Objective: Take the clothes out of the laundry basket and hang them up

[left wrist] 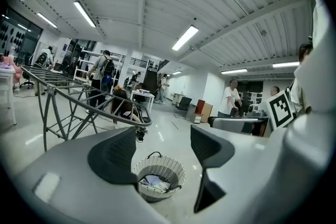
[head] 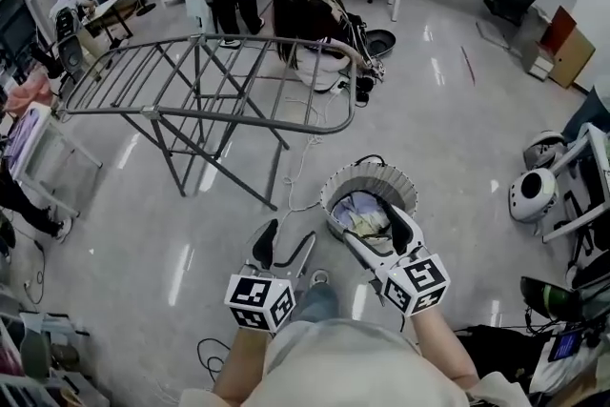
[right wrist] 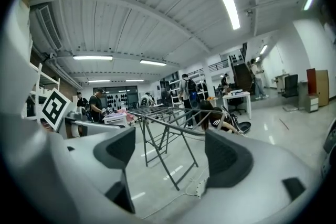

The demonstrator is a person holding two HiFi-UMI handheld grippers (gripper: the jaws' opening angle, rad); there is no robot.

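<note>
Glossy grey floor (head: 457, 110); drying rack (head: 210, 81) upper left, laundry basket (head: 367, 191) centre. Left gripper (left wrist: 160, 150) and right gripper (right wrist: 170, 152) both spread, empty.

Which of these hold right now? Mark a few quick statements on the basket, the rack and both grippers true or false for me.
1. The laundry basket has clothes in it. True.
2. A garment hangs on the drying rack. False: its bars are bare.
3. The left gripper is open and empty. True.
4. The right gripper grips a shirt. False: its jaws stand apart with nothing between them.
5. The laundry basket lies tipped on its side. False: it stands upright.
</note>
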